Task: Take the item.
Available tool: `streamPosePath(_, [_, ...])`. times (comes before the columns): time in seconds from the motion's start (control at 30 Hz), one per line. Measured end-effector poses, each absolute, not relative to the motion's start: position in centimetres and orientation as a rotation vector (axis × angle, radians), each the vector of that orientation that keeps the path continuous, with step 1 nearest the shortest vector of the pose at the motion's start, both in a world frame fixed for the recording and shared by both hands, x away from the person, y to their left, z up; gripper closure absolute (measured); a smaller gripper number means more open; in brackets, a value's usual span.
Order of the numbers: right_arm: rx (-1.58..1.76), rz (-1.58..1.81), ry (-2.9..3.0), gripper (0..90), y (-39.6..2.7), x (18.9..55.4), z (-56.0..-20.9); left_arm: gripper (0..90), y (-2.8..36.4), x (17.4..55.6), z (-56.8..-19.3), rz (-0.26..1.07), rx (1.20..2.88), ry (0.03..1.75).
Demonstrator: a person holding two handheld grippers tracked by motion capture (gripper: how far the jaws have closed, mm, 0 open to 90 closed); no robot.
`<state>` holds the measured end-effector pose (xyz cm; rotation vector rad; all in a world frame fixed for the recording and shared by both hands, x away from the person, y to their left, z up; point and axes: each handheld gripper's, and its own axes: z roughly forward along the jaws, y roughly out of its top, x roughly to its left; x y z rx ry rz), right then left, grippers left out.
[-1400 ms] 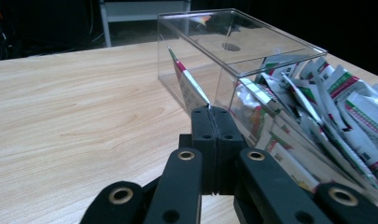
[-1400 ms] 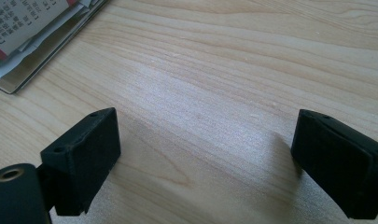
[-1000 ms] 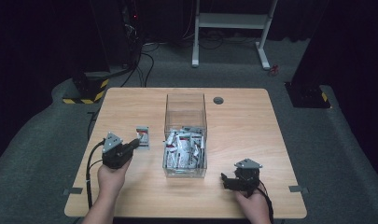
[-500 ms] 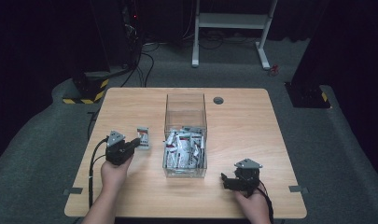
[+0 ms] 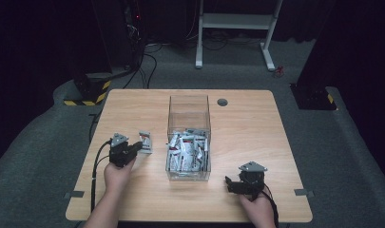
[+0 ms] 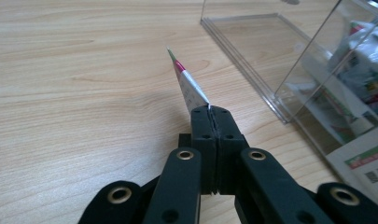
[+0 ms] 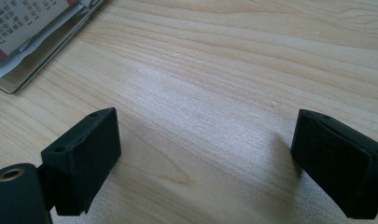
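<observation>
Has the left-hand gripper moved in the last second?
Yes. The left gripper, holding a packet, has edged right toward the clear box.

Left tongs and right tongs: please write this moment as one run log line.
left tongs: shut on packet | right tongs: open, over table | clear box: holds packets

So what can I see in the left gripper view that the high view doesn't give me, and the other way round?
Left gripper view alone: the left gripper has its jaws pressed together on the edge of a thin sachet, which sticks up edge-on with a green and pink tip.

High view alone: the whole table, both hands, the right gripper resting near the front edge, the grey floor and a white frame beyond.

Both: the sachet in the left gripper, the wooden tabletop, and the clear box of packets beside it.
</observation>
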<state>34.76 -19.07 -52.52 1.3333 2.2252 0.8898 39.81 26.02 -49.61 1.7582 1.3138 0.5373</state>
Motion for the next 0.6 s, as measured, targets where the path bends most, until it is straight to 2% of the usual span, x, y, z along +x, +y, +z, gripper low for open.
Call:
streamPosePath(0.4, [1.333, 0.890, 2.225, 8.1, -19.07, 34.76, -52.52, 85.5, 26.27, 40.13, -50.14, 0.566, 1.804, 1.364])
streamPosePath(0.5, [1.333, 0.890, 2.225, 8.1, -19.07, 34.76, -52.52, 72.2, 26.29, 39.97, -49.92, 0.577, 1.789, 1.368])
streamPosePath(0.6, [1.334, 0.890, 2.226, 8.1, -19.06, 34.76, -52.52, 64.3, 26.56, 39.81, -49.58, 0.566, 1.774, 1.373])
